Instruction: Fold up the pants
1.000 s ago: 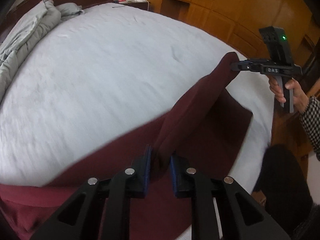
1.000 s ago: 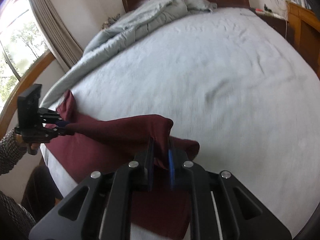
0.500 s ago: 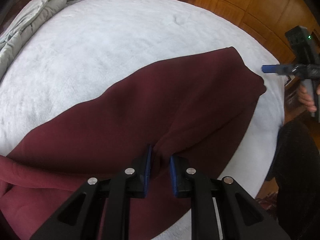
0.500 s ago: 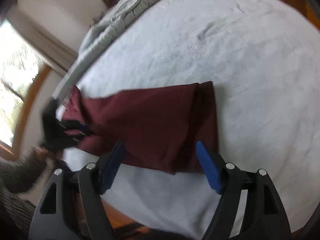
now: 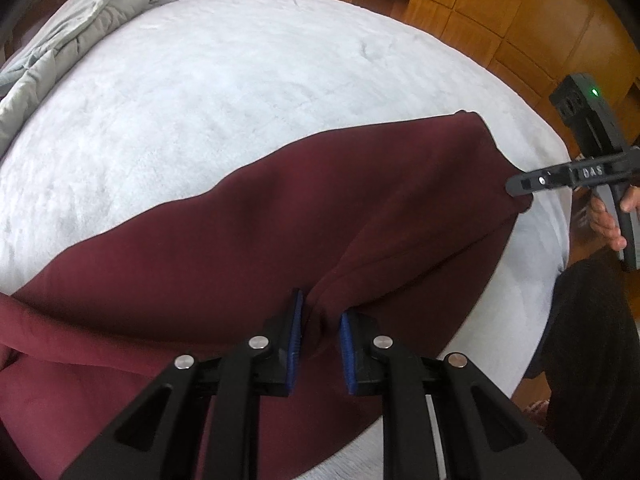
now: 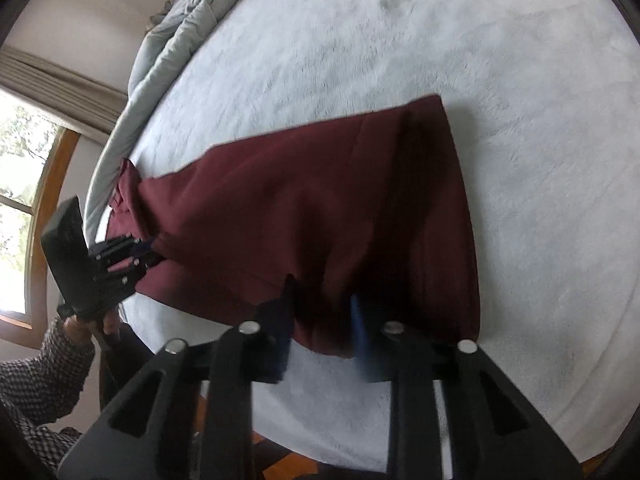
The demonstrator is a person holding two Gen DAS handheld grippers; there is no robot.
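Dark red pants (image 5: pixel 280 220) lie folded lengthwise and flat across the white bed (image 5: pixel 200 80), near its front edge. My left gripper (image 5: pixel 322 320) is shut on a ridge of cloth at the pants' near edge. In the right wrist view the pants (image 6: pixel 320 200) stretch from the left gripper (image 6: pixel 154 256) towards my right gripper (image 6: pixel 322 312). Its jaws are blurred and closing, with the pants' near edge pinched between the pads. From the left wrist view the right gripper (image 5: pixel 516 188) touches the far right end of the cloth.
A rumpled grey duvet (image 5: pixel 80 24) lies along the bed's far left. Wooden cabinets (image 5: pixel 500 20) stand beyond the bed. A person's dark trouser legs (image 5: pixel 592 340) are at the bed's edge on the right. A window (image 6: pixel 16 200) is behind the left hand.
The lifted pants fold came down flat on the bed. My right gripper let go, opened wide, sank and rolled, then closed on the near edge. The left kept its grip.
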